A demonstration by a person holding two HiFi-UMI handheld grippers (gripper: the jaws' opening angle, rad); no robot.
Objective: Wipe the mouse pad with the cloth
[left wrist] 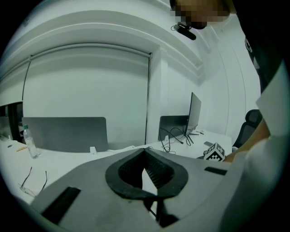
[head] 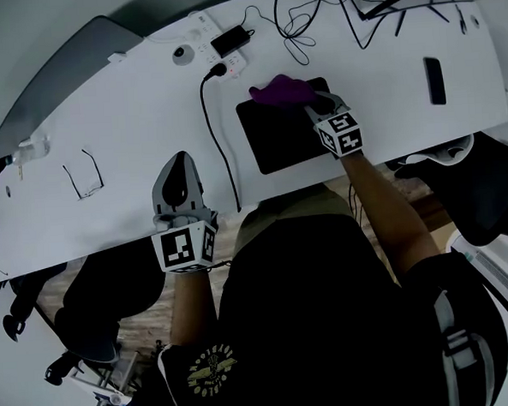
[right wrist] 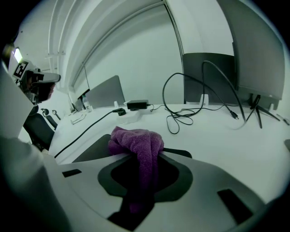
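A black mouse pad [head: 286, 136] lies on the white desk [head: 129, 120], in front of me. A bunched purple cloth [head: 281, 91] sits on the pad's far edge. My right gripper [head: 321, 108] is shut on the cloth and holds it down at that edge. In the right gripper view the cloth [right wrist: 138, 145] hangs out between the jaws of the right gripper [right wrist: 142, 154], with the pad [right wrist: 88, 152] beneath. My left gripper [head: 180, 187] rests near the desk's front edge, left of the pad. Its jaws meet at the tips in the left gripper view [left wrist: 145, 152], with nothing between them.
A white power strip [head: 221, 61] with a black cable [head: 221, 148] lies behind and left of the pad. Eyeglasses [head: 82, 176] lie at the left, a dark phone [head: 434, 79] at the right, and tangled cables [head: 311, 18] at the back. A grey divider panel [head: 58, 81] stands at the far left.
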